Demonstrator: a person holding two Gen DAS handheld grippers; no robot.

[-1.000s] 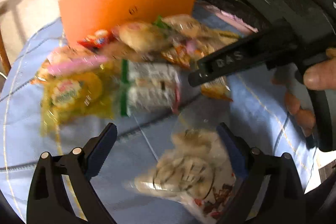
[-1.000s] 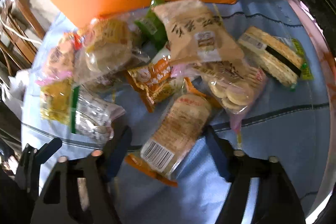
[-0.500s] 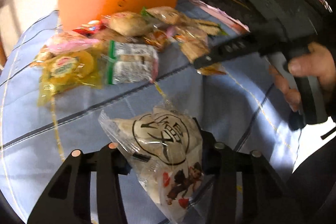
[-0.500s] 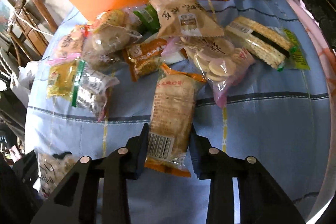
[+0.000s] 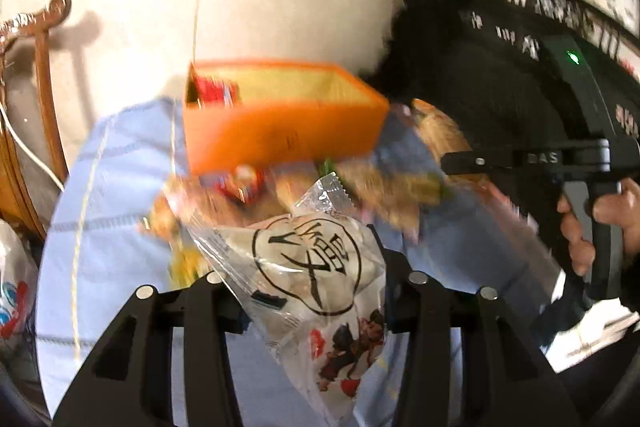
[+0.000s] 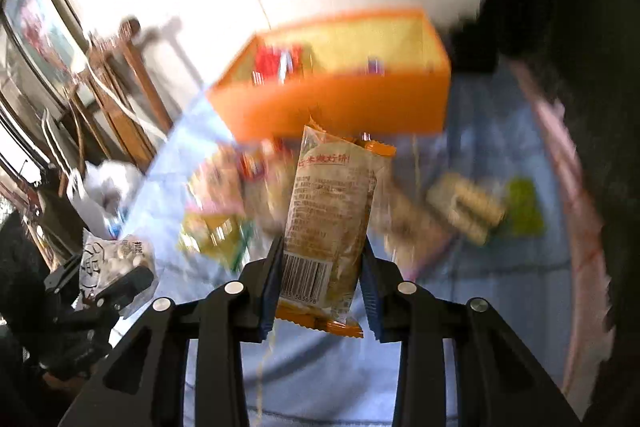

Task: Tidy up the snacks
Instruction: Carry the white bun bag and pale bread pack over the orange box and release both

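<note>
My left gripper [image 5: 308, 291] is shut on a clear snack bag with a black round logo [image 5: 316, 267] and holds it above the table. My right gripper [image 6: 320, 267] is shut on an orange-edged cracker pack with a barcode [image 6: 328, 215], lifted upright. An open orange box [image 5: 280, 123] stands at the far side of the blue tablecloth [image 5: 108, 227]; it also shows in the right wrist view [image 6: 344, 87] with red packets inside. A blurred pile of snack packs [image 6: 224, 203] lies in front of the box. The left gripper with its bag shows in the right wrist view [image 6: 108, 267].
A wafer pack [image 6: 464, 207] and a green pack [image 6: 524, 207] lie on the cloth at right. A wooden chair [image 6: 120, 99] stands left of the table. A white plastic bag [image 6: 100, 187] sits beyond the table's left edge. The right hand-held gripper [image 5: 560, 159] is at right.
Both grippers have risen off the table with their packs; the views now look over the orange box's rim into it. Half a second ago the packs were still low over the cloth.
</note>
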